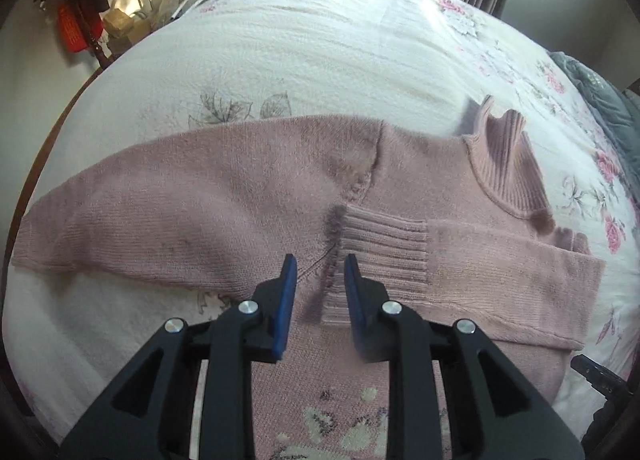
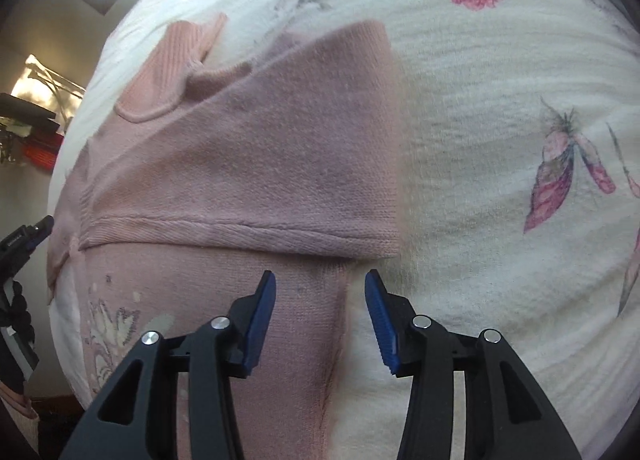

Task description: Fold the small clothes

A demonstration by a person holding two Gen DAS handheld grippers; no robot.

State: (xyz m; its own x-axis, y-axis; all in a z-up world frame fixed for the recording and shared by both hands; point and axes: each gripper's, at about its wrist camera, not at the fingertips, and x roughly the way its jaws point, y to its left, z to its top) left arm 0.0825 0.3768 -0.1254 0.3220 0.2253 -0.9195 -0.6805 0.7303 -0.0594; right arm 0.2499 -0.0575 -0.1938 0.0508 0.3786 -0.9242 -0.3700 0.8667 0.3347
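Sweater (image 1: 248, 188), pink knit, ribbed collar (image 1: 506, 164): flat on floral bedspread (image 1: 304, 40), one sleeve folded across chest, ribbed cuff (image 1: 380, 260) mid-body; other sleeve stretched toward bed's left edge. Left gripper (image 1: 318, 272): over cuff end, jaws parted narrowly, holding nothing. Right gripper (image 2: 320, 284): over sweater's side edge, jaws wide apart, empty, blue pads (image 2: 262, 320) clear of fabric. Grey blanket (image 1: 608, 108): bed's far right edge.
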